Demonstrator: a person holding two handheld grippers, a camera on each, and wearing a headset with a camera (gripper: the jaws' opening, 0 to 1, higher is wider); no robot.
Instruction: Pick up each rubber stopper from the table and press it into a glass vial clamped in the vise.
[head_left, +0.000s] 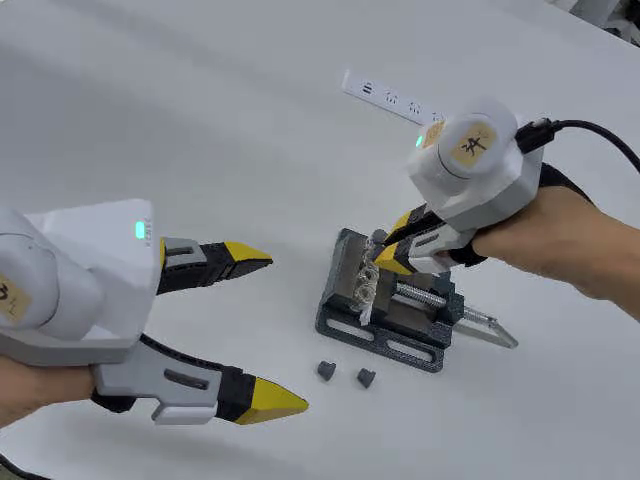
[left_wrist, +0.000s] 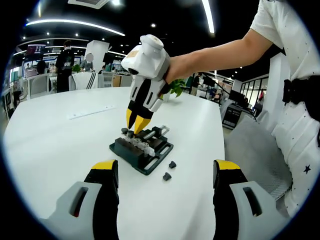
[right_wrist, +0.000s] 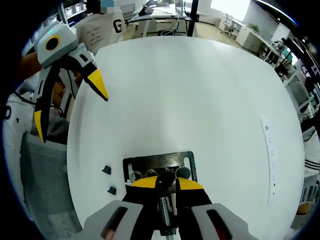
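Note:
A dark vise in mid-table clamps a row of glass vials. My right gripper is right above the far end of that row, shut on a grey rubber stopper that it holds down on a vial. Beside it, a stopper sits in the neighbouring vial. Two loose stoppers lie on the table in front of the vise. My left gripper hovers wide open to the left of the vise, nothing between its jaws; the loose stoppers lie ahead of it.
A white power strip lies on the table beyond the vise. The vise's screw handle sticks out to the right. The table is white. Chairs and other people stand far off in the room.

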